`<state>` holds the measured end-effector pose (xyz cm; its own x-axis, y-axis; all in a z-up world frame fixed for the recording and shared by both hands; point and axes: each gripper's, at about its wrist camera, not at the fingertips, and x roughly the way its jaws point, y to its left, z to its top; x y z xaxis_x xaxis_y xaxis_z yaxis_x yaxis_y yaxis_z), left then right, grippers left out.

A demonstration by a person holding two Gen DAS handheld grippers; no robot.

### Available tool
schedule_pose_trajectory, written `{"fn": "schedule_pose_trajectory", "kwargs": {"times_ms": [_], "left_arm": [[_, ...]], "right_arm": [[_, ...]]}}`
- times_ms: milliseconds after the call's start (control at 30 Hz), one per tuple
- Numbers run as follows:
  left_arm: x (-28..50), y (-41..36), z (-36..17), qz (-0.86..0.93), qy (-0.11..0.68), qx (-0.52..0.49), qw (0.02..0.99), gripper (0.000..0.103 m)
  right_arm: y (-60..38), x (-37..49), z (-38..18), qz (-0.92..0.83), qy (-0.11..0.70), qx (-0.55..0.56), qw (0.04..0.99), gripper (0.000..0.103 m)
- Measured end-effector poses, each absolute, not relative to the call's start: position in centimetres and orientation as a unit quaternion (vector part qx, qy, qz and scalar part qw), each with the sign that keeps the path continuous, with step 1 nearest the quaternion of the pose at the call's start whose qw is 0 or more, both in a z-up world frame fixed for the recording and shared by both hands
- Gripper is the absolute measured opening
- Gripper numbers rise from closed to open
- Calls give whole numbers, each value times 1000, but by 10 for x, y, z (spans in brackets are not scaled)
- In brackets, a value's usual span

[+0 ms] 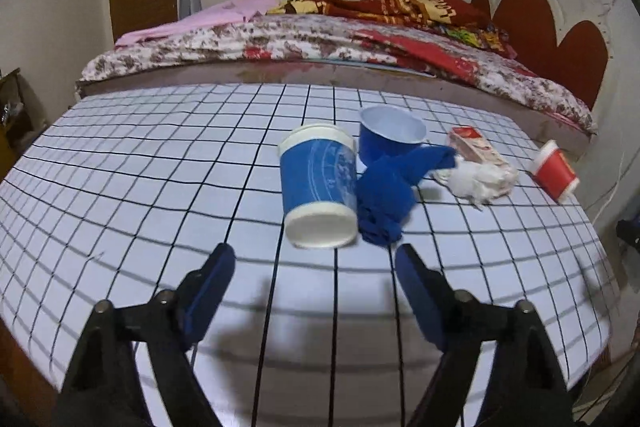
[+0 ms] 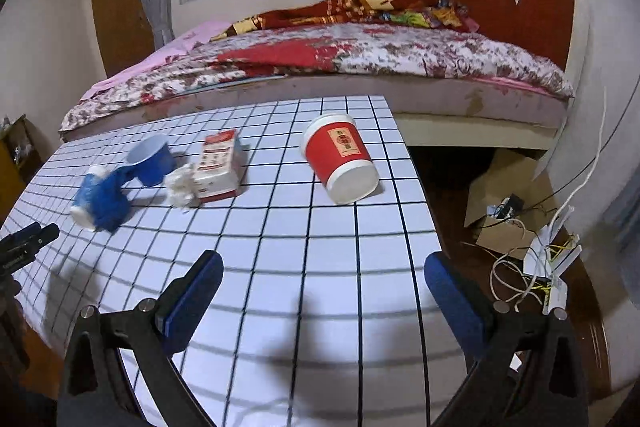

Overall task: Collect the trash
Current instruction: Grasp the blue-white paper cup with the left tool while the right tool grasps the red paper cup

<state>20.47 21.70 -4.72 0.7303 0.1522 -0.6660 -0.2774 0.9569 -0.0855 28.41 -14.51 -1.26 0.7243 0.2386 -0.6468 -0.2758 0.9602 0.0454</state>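
- Gridded white bench [image 1: 160, 163] stands before a bed [image 1: 320, 39].
- Left tool [image 1: 316, 259] — spread, empty — hangs just short of a tipped blue cup [image 1: 316, 183] beside blue cloth [image 1: 388, 195].
- Right tool [image 2: 324, 267], spread and empty, faces a tipped red cup [image 2: 340, 155].
- Carton [image 2: 218, 167] and tissue [image 2: 180, 187] lie between the cups.

2 paper cups on their sides, blue cup [image 1: 318, 187] and red cup [image 2: 340, 157], 1 blue bowl [image 1: 390, 137], 1 blue cloth [image 1: 390, 195], 1 crumpled tissue [image 1: 478, 181], 1 small carton [image 2: 220, 165], on 1 gridded table [image 1: 140, 187]
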Motion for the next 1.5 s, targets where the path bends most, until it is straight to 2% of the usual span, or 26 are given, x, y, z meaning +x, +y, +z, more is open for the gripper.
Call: {"fn": "schedule_pose_trajectory", "kwargs": {"times_ms": [633,700,800,1067,1133,1167,1200,1500], "left_arm": [[250,245,-66,114,360,-104,920,78],[253,246,-66,111,362,-103,920,78],[256,247,-68,105,364,-105,920,77],[268,250,-69,100,369,-100,919,75],[274,250,-72,98,376,-97,916,75],[276,250,-73,94,379,-98,915,67],[279,250,-75,89,384,-98,914,58],[256,244,-59,100,353,-73,927,58]], "right_arm": [[-113,420,-54,140,389,-108,904,100],[-110,428,-57,142,394,-110,901,92],[-109,433,-60,145,401,-103,899,85],[-105,438,-65,146,404,-101,898,83],[-103,439,-66,147,405,-100,897,72],[-103,439,-66,148,407,-99,896,61],[-103,440,-67,148,409,-97,895,61],[-109,420,-60,155,404,-53,900,58]]}}
